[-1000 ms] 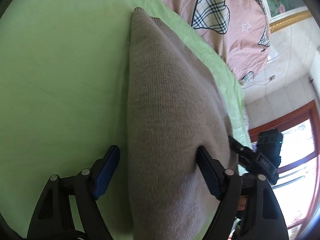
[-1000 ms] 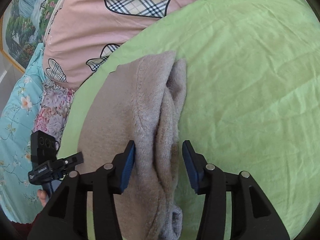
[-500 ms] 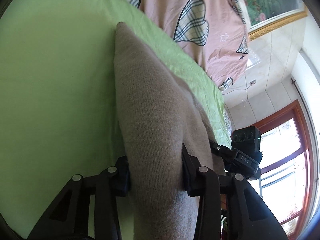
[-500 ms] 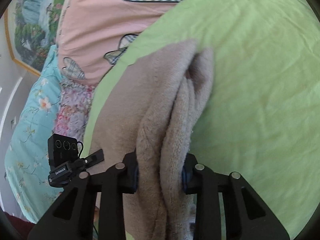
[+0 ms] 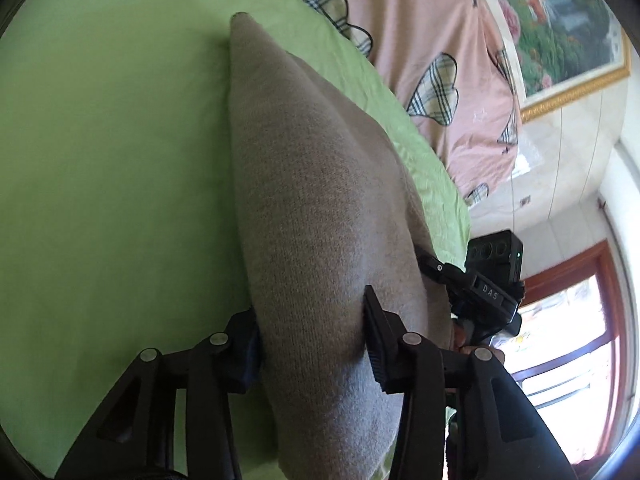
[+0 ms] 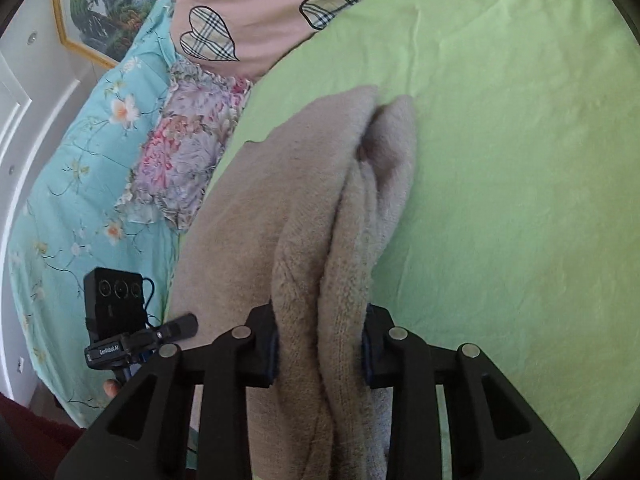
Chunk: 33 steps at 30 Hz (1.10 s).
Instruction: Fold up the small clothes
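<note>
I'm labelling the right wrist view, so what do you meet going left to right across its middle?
Turquoise floral quilt → pink-purple floral cloth → beige knit garment → green sheet. The right tool grips the garment at the bottom.

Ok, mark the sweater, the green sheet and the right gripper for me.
sweater (image 5: 320,208), left wrist view, knit body.
green sheet (image 6: 520,160), right wrist view, bare stretch.
right gripper (image 6: 320,350), right wrist view, between fingertips.
</note>
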### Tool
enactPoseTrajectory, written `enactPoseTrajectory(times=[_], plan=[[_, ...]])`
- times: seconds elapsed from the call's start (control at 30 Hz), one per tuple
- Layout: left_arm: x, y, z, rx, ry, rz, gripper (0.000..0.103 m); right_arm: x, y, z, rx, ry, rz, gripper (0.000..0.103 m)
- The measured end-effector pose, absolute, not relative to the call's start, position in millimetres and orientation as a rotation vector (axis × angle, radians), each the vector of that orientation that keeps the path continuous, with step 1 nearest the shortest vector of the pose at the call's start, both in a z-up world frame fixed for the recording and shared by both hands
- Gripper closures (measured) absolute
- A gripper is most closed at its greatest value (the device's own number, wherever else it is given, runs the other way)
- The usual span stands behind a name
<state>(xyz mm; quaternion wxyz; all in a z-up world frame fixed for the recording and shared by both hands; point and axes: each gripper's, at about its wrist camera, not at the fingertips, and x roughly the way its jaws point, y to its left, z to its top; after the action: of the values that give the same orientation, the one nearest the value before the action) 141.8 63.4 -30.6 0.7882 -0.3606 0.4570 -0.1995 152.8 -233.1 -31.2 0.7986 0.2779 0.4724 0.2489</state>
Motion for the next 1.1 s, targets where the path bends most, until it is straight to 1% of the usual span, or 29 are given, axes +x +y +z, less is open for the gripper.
enactPoseTrajectory(times=[0.03, 0.07, 0.1, 0.13, 0.17, 0.23, 0.33, 0.4, 0.5, 0.6, 0.67, 0.7, 0.73, 0.77, 0.8, 0.93, 1.0, 1.03, 1.1], plan=[[140, 64, -30, -0.777, 0.977, -0.427, 0.055, 152, -234, -31, 0.589, 1.015, 0.523, 0.064], [140, 63, -28, -0.761, 0.977, -0.418, 0.052, 151, -234, -30, 0.577, 1.017, 0.508, 0.062], [140, 61, -27, -0.747, 0.978, -0.41, 0.05, 149, -235, -28, 0.562, 1.021, 0.489, 0.057], [141, 61, -24, -0.729, 0.98, -0.405, 0.048, 147, -236, -26, 0.551, 1.023, 0.474, 0.055], [141, 61, -21, -0.718, 0.981, -0.398, 0.046, 148, -236, -22, 0.545, 1.017, 0.462, 0.055], [141, 65, -16, -0.71, 0.968, -0.384, 0.046, 145, -241, -8, 0.528, 0.98, 0.421, 0.055], [143, 79, -8, -0.729, 0.939, -0.359, 0.039, 142, -247, 16, 0.486, 0.898, 0.363, 0.055], [149, 88, -5, -0.736, 0.93, -0.323, 0.038, 147, -245, 26, 0.475, 0.874, 0.371, 0.055], [164, 89, -6, -0.724, 0.948, -0.247, 0.038, 165, -232, 23, 0.476, 0.908, 0.419, 0.055], [175, 87, -13, -0.746, 0.968, -0.244, 0.037, 185, -224, 8, 0.446, 0.961, 0.397, 0.057], [179, 82, -16, -0.742, 0.979, -0.248, 0.037, 197, -227, -3, 0.481, 0.979, 0.383, 0.057], [182, 78, -17, -0.737, 0.984, -0.247, 0.037, 201, -226, -6, 0.496, 0.984, 0.38, 0.059], [182, 75, -17, -0.728, 0.987, -0.244, 0.037, 204, -226, -8, 0.504, 0.989, 0.383, 0.073], [183, 71, -16, -0.718, 0.986, -0.247, 0.046, 205, -226, -8, 0.504, 0.991, 0.391, 0.082], [182, 65, -12, -0.695, 0.979, -0.252, 0.051, 204, -227, -6, 0.509, 0.98, 0.396, 0.094], [183, 39, -1, -0.581, 0.98, -0.244, 0.05, 198, -246, 20, 0.528, 0.872, 0.4, 0.095], [184, 37, -6, -0.584, 1.001, -0.238, 0.044, 204, -249, 10, 0.494, 0.904, 0.356, 0.095], [188, 38, -11, -0.596, 1.017, -0.24, 0.042, 209, -248, -1, 0.466, 0.943, 0.326, 0.095], [195, 45, -16, -0.632, 1.037, -0.249, 0.035, 214, -246, -19, 0.464, 0.991, 0.322, 0.095]])
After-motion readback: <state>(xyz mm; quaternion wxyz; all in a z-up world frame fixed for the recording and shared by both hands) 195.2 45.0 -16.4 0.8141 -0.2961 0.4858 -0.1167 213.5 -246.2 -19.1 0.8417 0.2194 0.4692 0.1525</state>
